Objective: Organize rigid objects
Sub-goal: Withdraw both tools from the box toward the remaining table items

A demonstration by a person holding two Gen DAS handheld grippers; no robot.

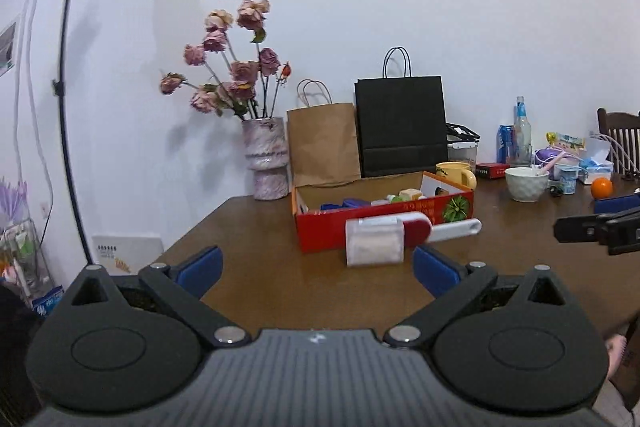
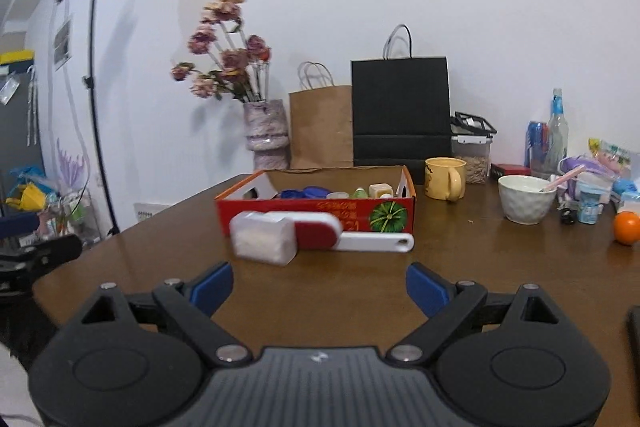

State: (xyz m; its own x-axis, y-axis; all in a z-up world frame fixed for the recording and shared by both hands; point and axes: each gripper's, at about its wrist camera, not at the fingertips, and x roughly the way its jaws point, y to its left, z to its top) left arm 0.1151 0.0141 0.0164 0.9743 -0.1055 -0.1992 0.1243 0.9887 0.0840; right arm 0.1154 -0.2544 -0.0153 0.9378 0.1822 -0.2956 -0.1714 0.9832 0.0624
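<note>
lint brush (image 1: 400, 235): flat on the table (image 1: 248, 227), touching or just shy of the red box's near wall, cannot tell which; white base toward the table's left edge, white handle toward the right. Reads as next item to stow, parked right at the destination.
red box (image 1: 320, 231): open top, toward the table's back edge, near wall facing both cameras. Already holds small rigid bits (blue caps, pale blocks, something green), so likely the collection bin.
left gripper (image 1: 318, 269): jaws spread wide, nothing between them; aimed at the brush, low over the near edge. Blue pads (image 1: 200, 269) flank the brush base in view but stay well short of it.
right gripper (image 2: 319, 287): jaws spread, empty; pointed at the handle end from the near edge. Brush (image 2: 316, 235) sits centred ahead, slightly blurred in this view.
grasp guess: handle is narrow, free of the box wall, easier pinch than the bulky base. Either gripper lined up; cannot tell which goes.
risk: brush close to the box wall, little room for a finger on the far side.
clutter: yellow mug (image 2: 444, 179), white bowl (image 2: 526, 199), orange (image 2: 627, 227) toward the right edge, well apart from the brush; vase (image 1: 266, 159), brown bag (image 1: 322, 145) and black bag (image 1: 402, 125) along the back edge. Not in the approach path.
progress: partway by the look of it; box part-filled, brush not yet in.
</note>
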